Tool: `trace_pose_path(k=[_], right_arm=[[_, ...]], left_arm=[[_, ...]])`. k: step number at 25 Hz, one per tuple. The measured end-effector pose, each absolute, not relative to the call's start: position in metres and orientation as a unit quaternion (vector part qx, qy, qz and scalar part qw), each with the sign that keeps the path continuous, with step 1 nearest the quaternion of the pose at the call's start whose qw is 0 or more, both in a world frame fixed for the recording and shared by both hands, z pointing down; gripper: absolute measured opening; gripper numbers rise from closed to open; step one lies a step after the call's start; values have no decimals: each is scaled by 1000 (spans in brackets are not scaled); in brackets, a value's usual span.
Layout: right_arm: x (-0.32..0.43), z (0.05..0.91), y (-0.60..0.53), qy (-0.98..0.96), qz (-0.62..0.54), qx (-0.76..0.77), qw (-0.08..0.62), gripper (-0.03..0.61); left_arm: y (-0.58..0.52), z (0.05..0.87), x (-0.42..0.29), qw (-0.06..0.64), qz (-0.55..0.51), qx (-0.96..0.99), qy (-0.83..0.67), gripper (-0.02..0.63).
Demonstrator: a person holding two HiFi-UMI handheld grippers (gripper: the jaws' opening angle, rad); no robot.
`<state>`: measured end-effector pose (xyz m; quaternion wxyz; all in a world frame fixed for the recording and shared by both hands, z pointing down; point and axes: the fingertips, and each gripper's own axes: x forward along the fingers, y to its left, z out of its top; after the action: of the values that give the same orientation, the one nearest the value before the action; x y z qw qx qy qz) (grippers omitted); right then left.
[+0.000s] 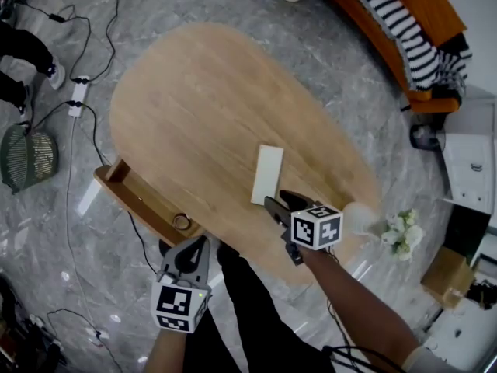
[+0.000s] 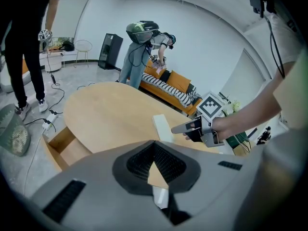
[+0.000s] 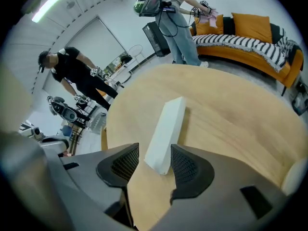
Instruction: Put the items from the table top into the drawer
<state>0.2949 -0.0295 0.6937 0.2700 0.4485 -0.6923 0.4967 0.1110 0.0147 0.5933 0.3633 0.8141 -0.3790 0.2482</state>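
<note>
A long white box (image 1: 267,174) lies flat on the oval wooden table (image 1: 202,99). My right gripper (image 1: 279,203) sits at the box's near end, jaws open. In the right gripper view the box (image 3: 166,131) reaches in between the two pads, which stand apart from it on the left side, so the right gripper (image 3: 149,165) does not press it. My left gripper (image 1: 190,247) hangs off the table's near edge beside the open wooden drawer (image 1: 132,194), jaws together and empty. A small round item (image 1: 182,221) lies in the drawer. The left gripper view shows the box (image 2: 162,127) and the right gripper (image 2: 187,128) beyond it.
An orange sofa (image 1: 404,29) with a striped blanket stands at the back right. White flowers (image 1: 400,231) and a cardboard box (image 1: 446,274) are right of the table. A power strip (image 1: 76,98), cables and a green basket (image 1: 27,155) lie on the floor at left. People stand around.
</note>
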Motion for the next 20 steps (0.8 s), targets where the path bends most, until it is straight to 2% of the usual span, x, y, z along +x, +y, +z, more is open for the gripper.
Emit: trace_pose_path(k=[5, 13, 16, 20], right_arm=[[300, 717, -31, -661, 549, 441, 261, 266], [290, 741, -33, -645, 579, 414, 278, 270], [294, 744, -33, -639, 575, 422, 290, 233], [290, 743, -35, -631, 603, 413, 259, 193]], left_arm=[[12, 596, 116, 368, 250, 811, -380, 0], [10, 604, 111, 377, 251, 802, -389, 0], [11, 606, 107, 381, 250, 798, -394, 0], [13, 608, 102, 385, 251, 795, -397, 0]])
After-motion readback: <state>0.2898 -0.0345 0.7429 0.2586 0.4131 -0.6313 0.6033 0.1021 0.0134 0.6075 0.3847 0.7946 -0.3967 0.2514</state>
